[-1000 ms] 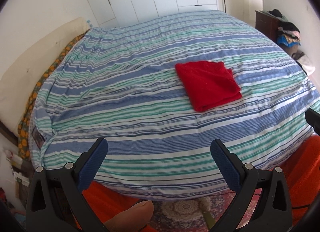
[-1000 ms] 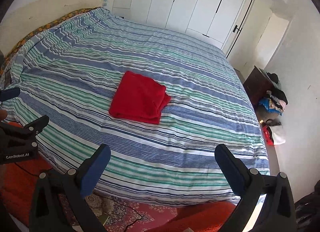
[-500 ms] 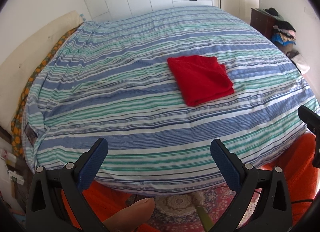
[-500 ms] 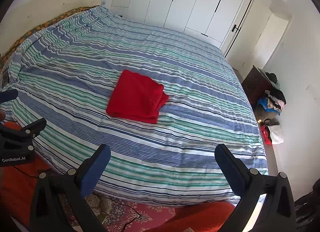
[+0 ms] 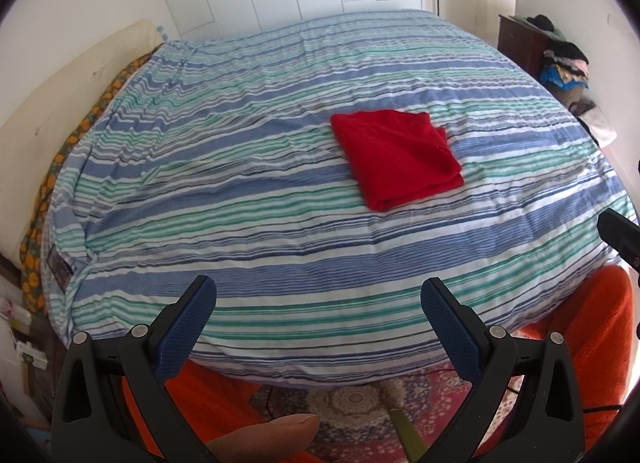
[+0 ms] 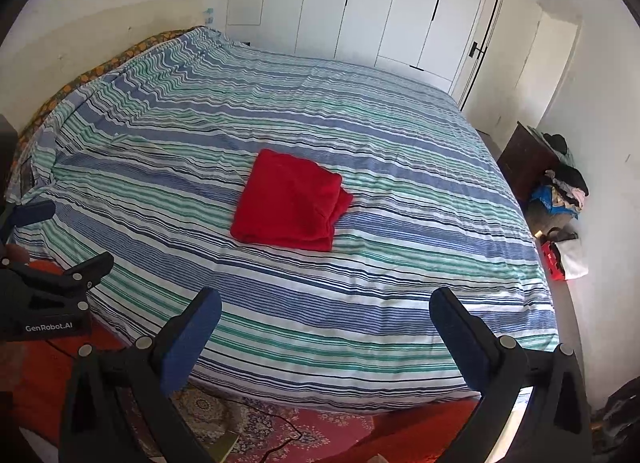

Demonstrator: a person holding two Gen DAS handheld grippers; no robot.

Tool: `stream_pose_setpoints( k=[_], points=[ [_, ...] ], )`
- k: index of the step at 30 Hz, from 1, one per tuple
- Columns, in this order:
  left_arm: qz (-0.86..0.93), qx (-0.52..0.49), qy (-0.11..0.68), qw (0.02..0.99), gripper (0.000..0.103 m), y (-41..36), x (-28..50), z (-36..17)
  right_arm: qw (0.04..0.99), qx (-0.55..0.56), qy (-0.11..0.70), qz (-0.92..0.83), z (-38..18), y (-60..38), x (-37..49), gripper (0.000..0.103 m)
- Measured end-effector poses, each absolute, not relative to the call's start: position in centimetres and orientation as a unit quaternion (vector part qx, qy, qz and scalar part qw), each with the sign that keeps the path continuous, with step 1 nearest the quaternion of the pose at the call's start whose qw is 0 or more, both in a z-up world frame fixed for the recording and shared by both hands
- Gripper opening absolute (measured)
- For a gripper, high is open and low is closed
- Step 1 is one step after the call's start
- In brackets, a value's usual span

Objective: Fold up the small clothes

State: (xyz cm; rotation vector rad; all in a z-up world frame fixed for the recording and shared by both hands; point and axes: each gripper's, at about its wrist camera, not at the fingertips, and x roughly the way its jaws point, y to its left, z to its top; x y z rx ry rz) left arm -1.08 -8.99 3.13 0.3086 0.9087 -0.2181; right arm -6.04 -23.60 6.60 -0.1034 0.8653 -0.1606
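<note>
Currently the left gripper [image 5: 318,303] hangs released off the bed's [image 5: 240,223] near edge, jaws spread wide and empty. Ahead and slightly right lies the cloth [image 5: 396,157], mid-bed, well apart from both tools. It is red, soft knit, folded into a near-square stack, loose layered edges at its right side. The right gripper [image 6: 325,315] is likewise released; neither is clearly nearer.
</note>
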Motion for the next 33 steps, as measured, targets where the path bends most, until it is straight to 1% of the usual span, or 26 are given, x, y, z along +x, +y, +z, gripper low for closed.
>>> stream_pose_setpoints(
  k=[6, 15, 33],
  points=[
    [-0.107, 0.152, 0.424, 0.886, 0.102, -9.1, -1.2, 3.8, 0.904, -0.029, 0.421, -0.075, 6.8, -24.0, -6.5, 0.103],
    [-0.119, 0.129, 0.442, 0.88, 0.102, -8.8, -0.8, 3.8, 0.913, -0.02, 0.403, -0.054, 8.7, -23.4, -7.0, 0.103],
    [-0.125, 0.126, 0.45, 0.875, 0.102, -8.7, -0.9, 3.5, 0.908, -0.024, 0.416, -0.048, 7.8, -23.2, -6.9, 0.103]
  ],
)
